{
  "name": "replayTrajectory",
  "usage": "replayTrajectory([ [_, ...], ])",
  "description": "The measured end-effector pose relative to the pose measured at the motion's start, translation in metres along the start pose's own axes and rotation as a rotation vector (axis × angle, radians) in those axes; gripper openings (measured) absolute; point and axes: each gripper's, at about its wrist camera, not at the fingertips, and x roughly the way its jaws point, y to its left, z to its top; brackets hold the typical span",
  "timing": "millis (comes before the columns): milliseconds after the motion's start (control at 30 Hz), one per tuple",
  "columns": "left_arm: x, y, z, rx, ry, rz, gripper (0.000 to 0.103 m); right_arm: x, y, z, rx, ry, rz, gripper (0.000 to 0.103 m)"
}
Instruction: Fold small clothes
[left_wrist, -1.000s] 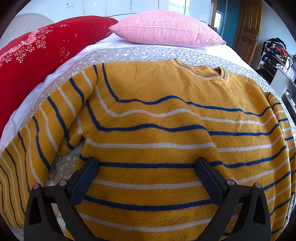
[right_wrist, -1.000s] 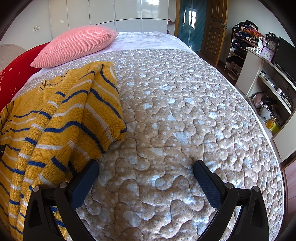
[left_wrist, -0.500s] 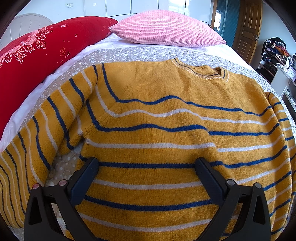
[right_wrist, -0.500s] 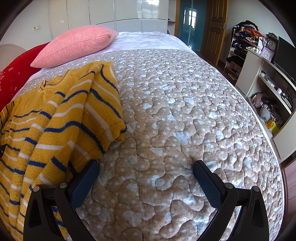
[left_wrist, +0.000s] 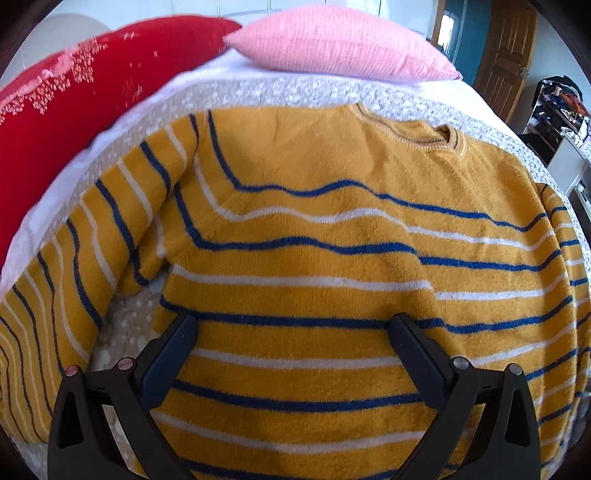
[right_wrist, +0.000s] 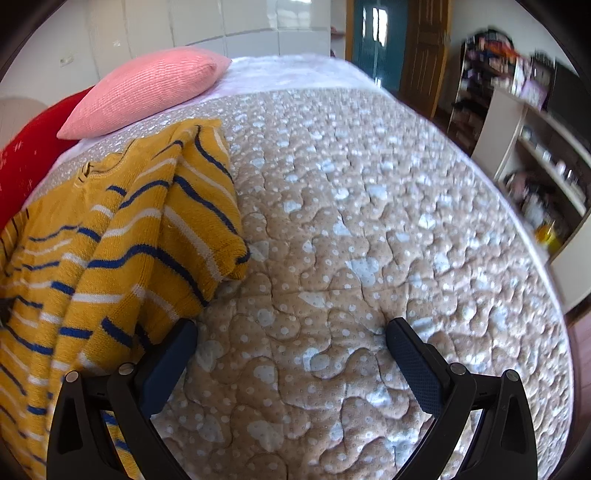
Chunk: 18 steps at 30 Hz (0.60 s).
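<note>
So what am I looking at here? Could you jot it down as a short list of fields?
place: a bed with a quilted beige bedspread
garment: yellow striped sweater, lying spread out, one sleeve folded over its body
left gripper: open, over the sweater's lower part, holding nothing
right gripper: open, over bare bedspread beside the sweater
pillows: pink pillow and red pillow at the head
fold: barely begun

My left tongs (left_wrist: 291, 332) are spread wide, gripping nothing; my right tongs (right_wrist: 290, 338) are spread wide too, likewise empty.
</note>
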Motion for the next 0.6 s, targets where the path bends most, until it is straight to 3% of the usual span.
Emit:
replayTrajectory([
  [100,0.001,-0.002,0.0,0.01,0.001,0.009,0.103,0.001,0.002,0.001,-0.035,0.031,-0.001,0.103],
  [267,-0.007,-0.008,-0.005,0.044,-0.02,0.039,0.103,-0.006,0.008,-0.007,-0.055,-0.037,-0.042,0.102],
  [300,-0.013,-0.007,-0.006,0.042,-0.026,0.036,0.103,-0.01,0.008,-0.008,-0.056,-0.047,-0.049,0.1],
  [367,-0.026,-0.003,-0.011,0.024,-0.045,0.019,0.103,-0.024,0.006,-0.011,-0.024,-0.077,-0.064,0.085],
  [467,-0.067,0.001,-0.022,0.017,-0.133,0.011,0.103,-0.053,0.001,-0.014,0.042,-0.118,-0.033,0.081],
  [600,-0.132,-0.001,-0.042,0.035,-0.271,0.057,0.103,-0.109,0.014,-0.027,0.049,-0.261,0.009,0.081],
])
